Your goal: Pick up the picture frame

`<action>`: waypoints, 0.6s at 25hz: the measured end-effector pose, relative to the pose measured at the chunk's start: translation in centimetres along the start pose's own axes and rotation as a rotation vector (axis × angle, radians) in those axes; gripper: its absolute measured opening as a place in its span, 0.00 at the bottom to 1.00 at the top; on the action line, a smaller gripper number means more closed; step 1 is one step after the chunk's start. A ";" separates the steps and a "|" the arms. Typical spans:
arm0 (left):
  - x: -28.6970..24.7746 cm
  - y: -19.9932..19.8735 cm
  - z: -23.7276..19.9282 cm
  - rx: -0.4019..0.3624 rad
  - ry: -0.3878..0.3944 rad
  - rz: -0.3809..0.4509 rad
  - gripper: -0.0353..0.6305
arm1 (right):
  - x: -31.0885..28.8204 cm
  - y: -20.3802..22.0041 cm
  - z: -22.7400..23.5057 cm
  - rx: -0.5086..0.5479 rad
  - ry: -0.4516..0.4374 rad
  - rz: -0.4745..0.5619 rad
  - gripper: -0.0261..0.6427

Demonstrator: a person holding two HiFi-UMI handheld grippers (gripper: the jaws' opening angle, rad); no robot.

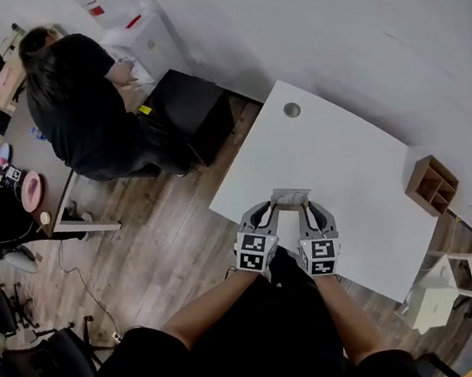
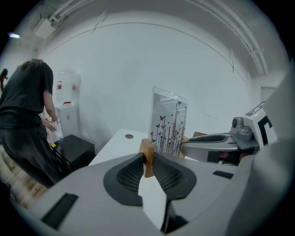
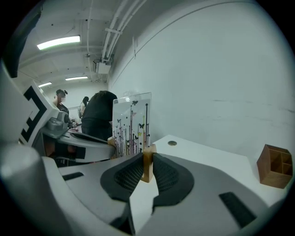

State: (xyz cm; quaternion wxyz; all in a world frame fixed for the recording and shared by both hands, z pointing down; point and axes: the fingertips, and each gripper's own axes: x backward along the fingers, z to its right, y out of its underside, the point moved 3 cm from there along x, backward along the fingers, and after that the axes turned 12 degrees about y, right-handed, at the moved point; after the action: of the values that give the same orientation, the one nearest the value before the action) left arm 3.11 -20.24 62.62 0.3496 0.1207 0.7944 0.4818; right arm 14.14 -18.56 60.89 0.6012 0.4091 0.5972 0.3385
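The picture frame (image 1: 291,195) is a clear panel printed with dark stems and butterflies (image 2: 168,122), upright on two small wooden end blocks. My left gripper (image 1: 266,211) is shut on the left block (image 2: 146,159). My right gripper (image 1: 310,207) is shut on the right block (image 3: 148,162), and the panel (image 3: 132,123) rises just behind it. Each gripper view shows the other gripper across the frame: the right gripper (image 2: 216,144) and the left gripper (image 3: 69,133). The frame hangs between the two grippers over the near part of the white table (image 1: 346,158).
A wooden compartment box (image 1: 432,185) stands at the table's right corner, and a round cable hole (image 1: 292,110) sits near its far edge. A black cabinet (image 1: 192,109) stands left of the table. A person in black (image 1: 82,101) bends over another desk. A white stool (image 1: 461,280) is at lower right.
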 end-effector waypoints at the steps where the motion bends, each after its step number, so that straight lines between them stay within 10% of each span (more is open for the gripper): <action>1: 0.9 -0.1 0.4 0.000 -0.001 0.008 0.16 | 0.8 -0.2 -0.5 0.001 0.003 0.008 0.15; 15: 9.6 -1.1 5.1 -0.003 0.014 0.098 0.15 | 10.3 -2.6 -3.9 -0.040 0.048 0.087 0.15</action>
State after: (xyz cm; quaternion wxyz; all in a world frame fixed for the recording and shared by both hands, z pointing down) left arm -0.31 -12.24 56.00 0.3203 0.1555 0.7891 0.5006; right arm 10.66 -10.17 54.22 0.5795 0.4146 0.5861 0.3859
